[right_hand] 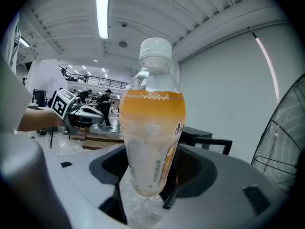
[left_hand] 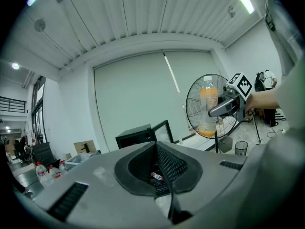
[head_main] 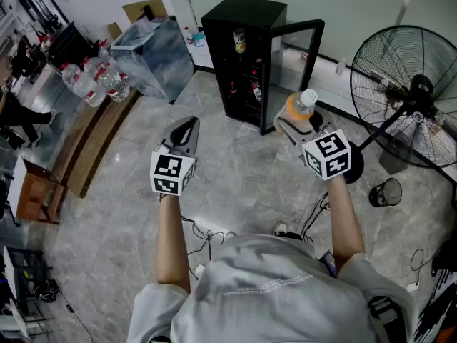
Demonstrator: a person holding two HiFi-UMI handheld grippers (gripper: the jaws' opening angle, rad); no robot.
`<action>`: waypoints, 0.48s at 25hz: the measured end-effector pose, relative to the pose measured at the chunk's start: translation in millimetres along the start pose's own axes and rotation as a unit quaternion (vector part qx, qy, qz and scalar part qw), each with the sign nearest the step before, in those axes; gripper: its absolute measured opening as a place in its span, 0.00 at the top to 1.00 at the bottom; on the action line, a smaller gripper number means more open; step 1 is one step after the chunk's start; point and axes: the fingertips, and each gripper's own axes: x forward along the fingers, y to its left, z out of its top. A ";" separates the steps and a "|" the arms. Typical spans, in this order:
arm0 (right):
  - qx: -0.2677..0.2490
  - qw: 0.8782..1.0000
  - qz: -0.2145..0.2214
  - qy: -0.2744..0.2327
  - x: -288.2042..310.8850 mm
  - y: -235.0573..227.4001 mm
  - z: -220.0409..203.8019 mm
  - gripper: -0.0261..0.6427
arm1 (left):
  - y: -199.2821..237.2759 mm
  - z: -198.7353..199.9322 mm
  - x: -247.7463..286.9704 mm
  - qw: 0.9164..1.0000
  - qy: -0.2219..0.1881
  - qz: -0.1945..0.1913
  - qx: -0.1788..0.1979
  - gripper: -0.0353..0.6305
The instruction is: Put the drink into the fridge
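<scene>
An orange drink bottle (right_hand: pixel 152 128) with a white cap stands upright between the jaws of my right gripper (right_hand: pixel 147 185), which is shut on its lower body. In the head view the bottle (head_main: pixel 300 107) hangs just right of the black mini fridge (head_main: pixel 243 48). The fridge's glass door (head_main: pixel 296 52) stands open, and several drinks show on the shelves. My left gripper (head_main: pixel 187 127) is held to the left, in front of the fridge, its jaws pressed together with nothing between them. In the left gripper view the fridge (left_hand: pixel 136 136) lies straight ahead.
A large standing fan (head_main: pixel 407 91) is at the right, with a small black waste basket (head_main: pixel 385 191) near its base. A clear bin (head_main: pixel 153 48) and several water bottles (head_main: pixel 93 81) sit at the left on wooden benches. Cables (head_main: pixel 207 231) lie on the floor near my feet.
</scene>
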 end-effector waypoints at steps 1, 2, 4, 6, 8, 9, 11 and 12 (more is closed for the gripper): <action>-0.002 1.000 0.002 0.000 0.9 -1.9 -1.6 0.53 | -3.5 0.3 2.9 1.000 0.000 -0.002 0.001 0.93; -0.003 1.000 0.003 0.001 1.7 -3.8 -3.0 0.53 | -6.9 0.8 5.9 1.000 0.000 -0.004 0.003 0.93; -0.004 1.000 0.005 0.001 2.6 -8.1 -4.5 0.53 | -14.0 3.2 11.8 1.000 0.000 -0.010 0.006 0.93; -0.005 1.000 0.006 -0.001 2.8 -12.9 -4.6 0.53 | -22.3 6.1 17.4 1.000 0.002 -0.022 0.014 0.93; -0.003 1.000 0.008 -0.005 2.8 -18.7 -4.5 0.53 | -30.1 8.7 22.9 0.999 0.005 -0.030 0.023 0.93; 0.000 1.000 0.010 -0.008 2.8 -21.5 -4.4 0.53 | -31.8 10.0 25.6 0.999 0.006 -0.027 0.022 0.93; 0.006 1.000 0.017 -0.014 2.2 -27.2 -4.4 0.52 | -29.7 12.3 30.0 1.000 0.004 -0.009 0.006 0.93; 0.008 1.000 0.019 -0.017 1.6 -30.6 -4.9 0.52 | -26.8 13.0 31.8 1.000 0.002 0.004 -0.010 0.93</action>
